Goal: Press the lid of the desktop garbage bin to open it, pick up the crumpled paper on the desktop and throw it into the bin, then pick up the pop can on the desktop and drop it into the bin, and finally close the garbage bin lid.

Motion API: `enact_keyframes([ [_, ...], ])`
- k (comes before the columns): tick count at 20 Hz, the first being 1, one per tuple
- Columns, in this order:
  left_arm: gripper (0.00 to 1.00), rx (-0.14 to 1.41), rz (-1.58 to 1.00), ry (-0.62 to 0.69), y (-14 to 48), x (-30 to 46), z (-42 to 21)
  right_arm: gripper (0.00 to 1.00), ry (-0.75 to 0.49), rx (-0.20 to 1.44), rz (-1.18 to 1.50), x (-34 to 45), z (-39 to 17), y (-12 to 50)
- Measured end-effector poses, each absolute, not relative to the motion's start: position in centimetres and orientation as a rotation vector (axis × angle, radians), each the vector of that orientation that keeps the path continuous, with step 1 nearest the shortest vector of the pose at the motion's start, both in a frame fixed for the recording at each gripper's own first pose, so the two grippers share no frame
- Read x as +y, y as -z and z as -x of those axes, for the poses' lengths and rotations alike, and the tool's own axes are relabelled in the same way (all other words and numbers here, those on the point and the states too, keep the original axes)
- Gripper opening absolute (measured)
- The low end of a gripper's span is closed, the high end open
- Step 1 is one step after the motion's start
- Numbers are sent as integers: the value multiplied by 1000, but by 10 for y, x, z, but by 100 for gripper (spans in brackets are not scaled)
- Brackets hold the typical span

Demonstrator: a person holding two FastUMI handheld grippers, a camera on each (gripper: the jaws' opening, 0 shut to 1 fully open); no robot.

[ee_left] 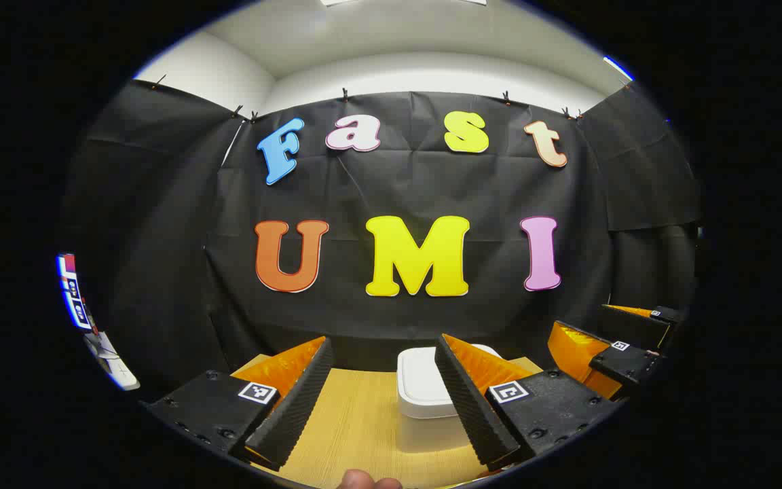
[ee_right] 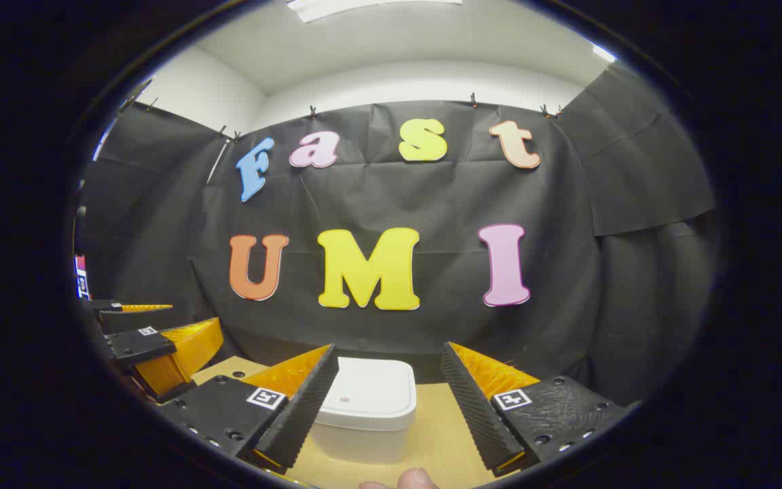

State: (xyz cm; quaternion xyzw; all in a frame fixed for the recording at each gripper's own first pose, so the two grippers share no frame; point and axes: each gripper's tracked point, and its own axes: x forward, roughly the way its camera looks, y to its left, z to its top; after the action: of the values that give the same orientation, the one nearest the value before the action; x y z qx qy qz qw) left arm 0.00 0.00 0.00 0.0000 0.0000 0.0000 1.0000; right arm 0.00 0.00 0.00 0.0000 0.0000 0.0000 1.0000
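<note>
Black cloth hung on clips round the booth, with white wall and ceiling above it, and a pale wooden counter (ee_left: 364,428) ran up to its foot. On that counter stood the white bin (ee_right: 364,404), square with rounded corners, its lid down flat. In the right gripper view a small mark sat near the middle of the lid, likely the spot to press. So I judged the job had not begun: the lid was to be pressed open, paper and can dropped in, and the lid shut again.

Both pairs of tongs hung level above the near edge of the counter, side by side and near each other. The left tongs (ee_left: 383,401) stood wide with nothing between them, and the bin lay ahead, half behind their right-hand finger. The right tongs (ee_right: 389,407) stood wide too, empty, with the bin straight in front and a little to the left finger's side. Nothing lay between the tongs and the lid. I could not make out crumpled paper or a can on the strip of counter I could see.

A fingertip (ee_right: 417,479) showed at the bottom of each view.
</note>
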Motion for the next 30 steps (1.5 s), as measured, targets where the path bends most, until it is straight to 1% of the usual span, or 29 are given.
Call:
enact_keyframes([
  [5,97,10,4,7,4,-4,-3,97,14,9,3,-7,-2,4],
  [6,100,8,4,7,3,-3,-2,95,15,17,1,-8,-2,6],
  [7,98,9,3,9,3,-4,-3,95,16,25,-1,-8,-2,9],
  [8,97,9,3,10,3,-4,-3,95,18,28,-1,-7,-3,8],
  [14,98,15,4,11,6,-3,-6,95,-11,47,20,3,-7,12],
  [15,98,14,3,9,6,-1,-6,98,-13,54,23,3,-9,14],
  [16,97,14,1,7,7,-1,-6,95,-16,61,25,5,-10,15],
  [20,97,9,1,2,8,1,-8,95,-23,69,24,9,-18,18],
  [21,97,8,-1,1,8,1,-9,97,-25,74,22,11,-21,20],
  [22,97,11,-3,0,9,1,-9,98,-27,83,20,12,-24,22],
  [24,98,16,-3,-1,11,3,-8,95,-25,108,17,14,-30,30],
  [25,98,16,-4,-5,11,5,-9,97,-27,121,14,15,-34,33],
  [26,98,14,-3,-8,12,6,-8,95,-31,135,13,18,-38,38],
  [30,98,27,17,-15,17,9,-6,95,-36,184,17,22,-53,52],
])
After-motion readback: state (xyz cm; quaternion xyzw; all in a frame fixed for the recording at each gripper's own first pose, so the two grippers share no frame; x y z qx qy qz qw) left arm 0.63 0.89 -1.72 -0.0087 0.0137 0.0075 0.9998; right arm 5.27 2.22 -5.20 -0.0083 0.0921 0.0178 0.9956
